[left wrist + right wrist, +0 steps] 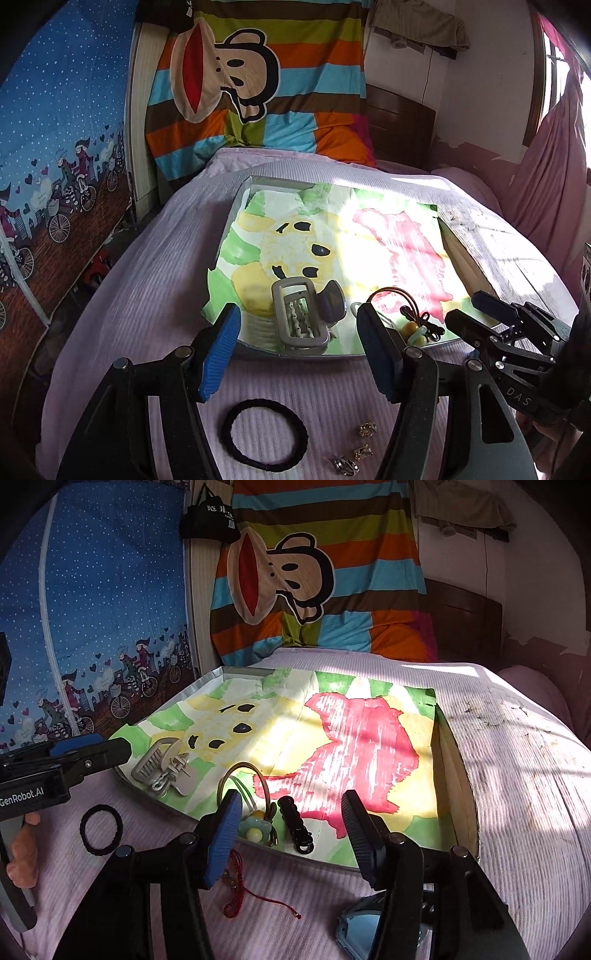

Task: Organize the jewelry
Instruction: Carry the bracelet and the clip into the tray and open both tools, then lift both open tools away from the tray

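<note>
A shallow tray [258, 349] lined with a painted paper lies on the bed; it also shows in the right wrist view [458, 753]. In it lie a grey hair claw [299, 317] [162, 768], a hair tie with flower beads [413, 326] [253, 827] and a black clip [295, 825]. My left gripper [295, 354] is open and empty above the tray's near edge, over the claw. My right gripper [291, 834] [476, 314] is open and empty over the flower tie and black clip. On the sheet lie a black hair band [264, 439] [101, 829], three small metal charms [364, 448] and a red cord [243, 897].
A blue-lensed object [364, 930] lies on the sheet under my right gripper. A striped monkey quilt [240, 81] is piled at the bed's head. A blue curtain [55, 147] hangs left. The bed's right side is sunlit bare sheet [517, 757].
</note>
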`<state>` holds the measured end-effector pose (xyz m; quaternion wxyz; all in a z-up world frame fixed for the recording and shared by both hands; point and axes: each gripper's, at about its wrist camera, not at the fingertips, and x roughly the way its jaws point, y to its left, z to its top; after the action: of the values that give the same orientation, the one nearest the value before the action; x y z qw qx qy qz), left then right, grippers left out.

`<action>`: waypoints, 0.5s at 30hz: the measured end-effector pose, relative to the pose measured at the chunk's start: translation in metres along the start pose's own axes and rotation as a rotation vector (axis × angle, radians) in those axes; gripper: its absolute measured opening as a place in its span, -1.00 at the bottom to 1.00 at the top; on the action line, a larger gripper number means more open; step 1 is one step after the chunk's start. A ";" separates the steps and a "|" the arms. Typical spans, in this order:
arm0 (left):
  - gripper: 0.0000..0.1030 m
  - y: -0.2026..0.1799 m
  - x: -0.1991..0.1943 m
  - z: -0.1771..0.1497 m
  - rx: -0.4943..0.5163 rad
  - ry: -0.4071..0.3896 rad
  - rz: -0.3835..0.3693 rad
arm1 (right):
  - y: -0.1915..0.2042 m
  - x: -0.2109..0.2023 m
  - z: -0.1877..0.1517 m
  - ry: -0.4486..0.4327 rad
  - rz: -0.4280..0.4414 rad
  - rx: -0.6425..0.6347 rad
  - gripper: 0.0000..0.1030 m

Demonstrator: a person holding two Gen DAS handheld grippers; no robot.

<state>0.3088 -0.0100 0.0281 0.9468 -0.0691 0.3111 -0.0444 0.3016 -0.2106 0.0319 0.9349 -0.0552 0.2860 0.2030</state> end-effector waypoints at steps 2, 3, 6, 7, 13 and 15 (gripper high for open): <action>0.40 0.001 -0.016 0.000 -0.001 -0.047 0.010 | 0.001 -0.014 0.000 -0.039 0.007 0.017 0.39; 0.43 0.001 -0.025 -0.001 0.001 -0.070 0.011 | 0.003 -0.021 -0.001 -0.057 0.008 0.020 0.47; 0.68 0.000 -0.047 -0.003 0.004 -0.124 0.021 | 0.007 -0.040 -0.004 -0.109 0.000 0.016 0.72; 0.78 0.000 -0.055 -0.004 0.004 -0.144 0.027 | 0.008 -0.046 -0.005 -0.127 -0.001 0.020 0.85; 0.92 -0.002 -0.092 -0.019 0.022 -0.229 0.047 | 0.011 -0.076 -0.014 -0.209 0.018 0.039 1.00; 0.94 -0.004 -0.102 -0.024 0.036 -0.249 0.062 | 0.014 -0.086 -0.021 -0.236 0.019 0.039 1.00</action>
<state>0.2128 -0.0036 0.0688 0.9801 -0.0475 0.1924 -0.0118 0.2205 -0.2327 0.0619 0.9610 -0.0098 0.1783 0.2114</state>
